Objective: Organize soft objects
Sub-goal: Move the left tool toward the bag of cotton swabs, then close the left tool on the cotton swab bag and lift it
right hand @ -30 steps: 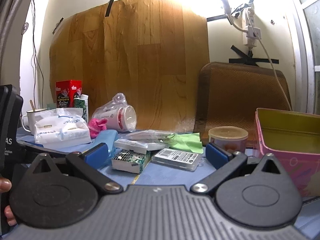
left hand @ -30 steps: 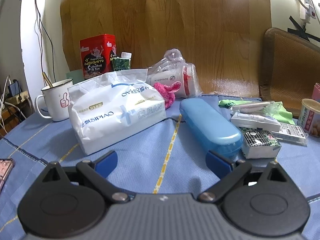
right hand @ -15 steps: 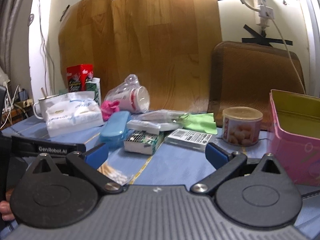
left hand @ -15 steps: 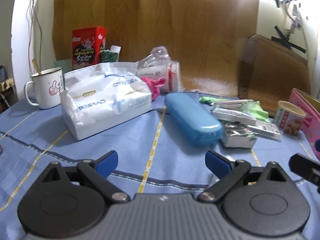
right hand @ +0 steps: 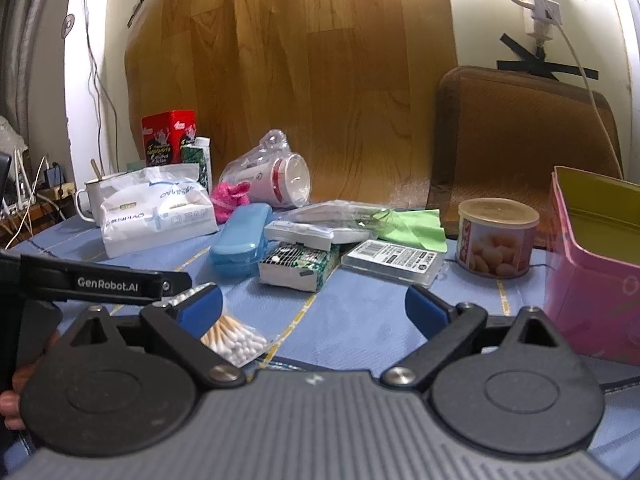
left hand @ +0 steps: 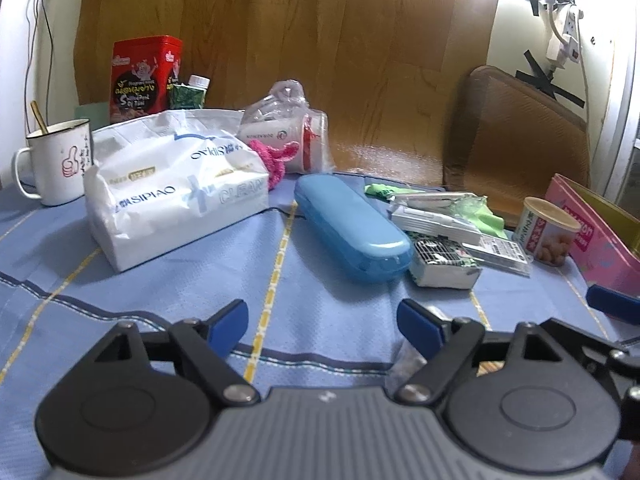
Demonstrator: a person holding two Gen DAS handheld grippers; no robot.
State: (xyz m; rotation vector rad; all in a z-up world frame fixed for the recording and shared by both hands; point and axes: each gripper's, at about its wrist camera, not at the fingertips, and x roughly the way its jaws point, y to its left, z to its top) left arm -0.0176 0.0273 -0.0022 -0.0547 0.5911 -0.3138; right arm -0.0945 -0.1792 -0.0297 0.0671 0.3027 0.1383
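Observation:
A white tissue pack (left hand: 176, 188) (right hand: 156, 212) lies on the blue tablecloth (left hand: 160, 292), far left. Behind it sits a pink knitted piece (left hand: 276, 158) (right hand: 230, 200). A green cloth (left hand: 480, 212) (right hand: 416, 228) lies under small packets at the back right. A clear bag of cotton swabs (right hand: 236, 338) rests just past my right gripper's left finger. My left gripper (left hand: 324, 322) hovers over bare cloth with its jaws closing and nothing between them. My right gripper (right hand: 312, 308) stands open and empty, close beside the left gripper (right hand: 104, 280).
A blue hard case (left hand: 352, 224), a small carton (left hand: 444, 260), a flat clear box (right hand: 394, 260), a can (right hand: 496, 240) and an open pink box (right hand: 592, 272) fill the middle and right. A mug (left hand: 60, 160), a red tin (left hand: 146, 76) and a bagged cup (left hand: 288, 136) stand behind.
The left gripper's jaws have narrowed and its view has swung right, bringing the pink box in. The right view tipped down, bringing the cotton swabs and the left gripper's finger into view.

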